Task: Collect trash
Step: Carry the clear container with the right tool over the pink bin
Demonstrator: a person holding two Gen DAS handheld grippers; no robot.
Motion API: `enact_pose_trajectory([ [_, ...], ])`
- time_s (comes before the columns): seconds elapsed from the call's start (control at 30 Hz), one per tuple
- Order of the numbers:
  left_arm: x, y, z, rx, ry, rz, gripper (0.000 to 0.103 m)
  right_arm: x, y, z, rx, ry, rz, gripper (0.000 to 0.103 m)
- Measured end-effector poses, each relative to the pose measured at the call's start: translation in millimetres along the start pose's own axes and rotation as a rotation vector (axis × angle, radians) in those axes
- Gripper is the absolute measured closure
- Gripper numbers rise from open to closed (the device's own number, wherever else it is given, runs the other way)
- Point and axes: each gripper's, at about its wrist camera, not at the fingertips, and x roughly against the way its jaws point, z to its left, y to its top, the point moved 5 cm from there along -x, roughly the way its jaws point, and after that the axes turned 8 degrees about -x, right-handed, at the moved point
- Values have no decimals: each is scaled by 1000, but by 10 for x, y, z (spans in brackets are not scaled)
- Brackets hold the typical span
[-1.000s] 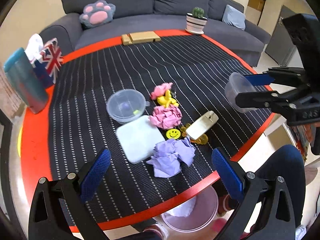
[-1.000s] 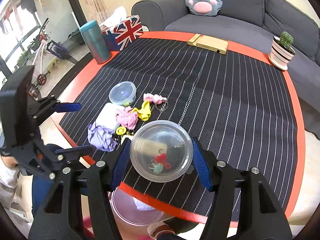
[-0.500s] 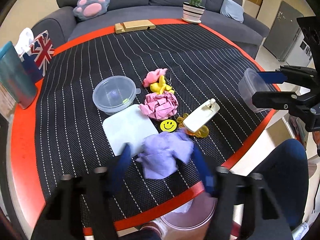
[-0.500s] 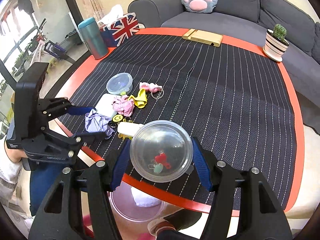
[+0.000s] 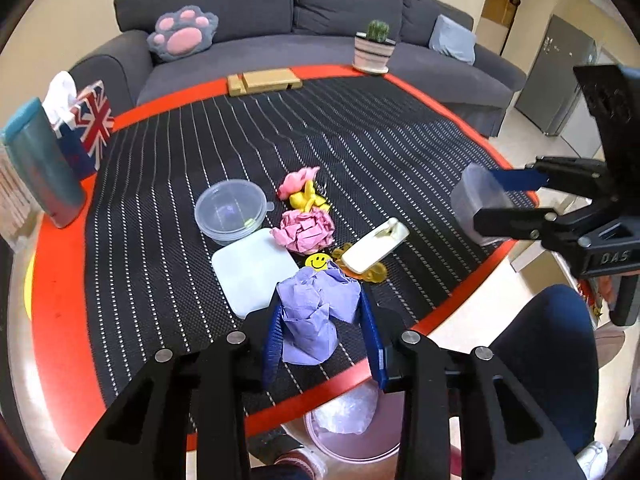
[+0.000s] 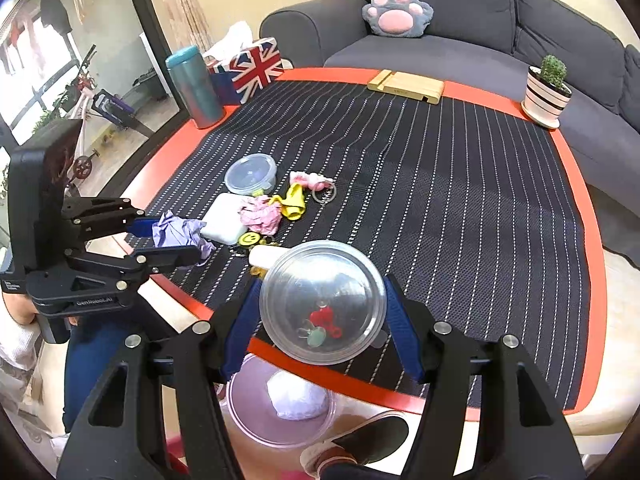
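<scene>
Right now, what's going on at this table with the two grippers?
A person is clearing trash with a gripper in each hand. The left gripper has just been closing and now pinches the crumpled purple paper near the table's red edge. The right gripper holds a clear round container with small trinkets inside. A pink bin waits on the floor below; pink crumpled paper is still on the mat.

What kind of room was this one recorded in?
Most likely a home living room: a grey sofa with a paw-shaped cushion stands behind a low table, and a potted cactus and a tissue box sit on the table.
</scene>
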Motion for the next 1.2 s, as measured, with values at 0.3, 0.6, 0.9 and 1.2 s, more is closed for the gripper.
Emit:
enact_pose_trajectory([
  [0.3, 350, -120, -255, -18, -17, -54, 68, 293, -240, 223, 20, 19, -40, 43],
  [0.6, 447, -361, -545, -33, -63, -53, 68, 528, -586, 402, 12, 40, -59, 43],
  [0.9, 411, -539, -781, -49, -127, -33, 65, 633, -868, 409, -10, 30, -54, 43],
  [1.2, 471, -571, -678, 2, -68, -66, 6, 678, -947, 426, -12, 36, -56, 43],
])
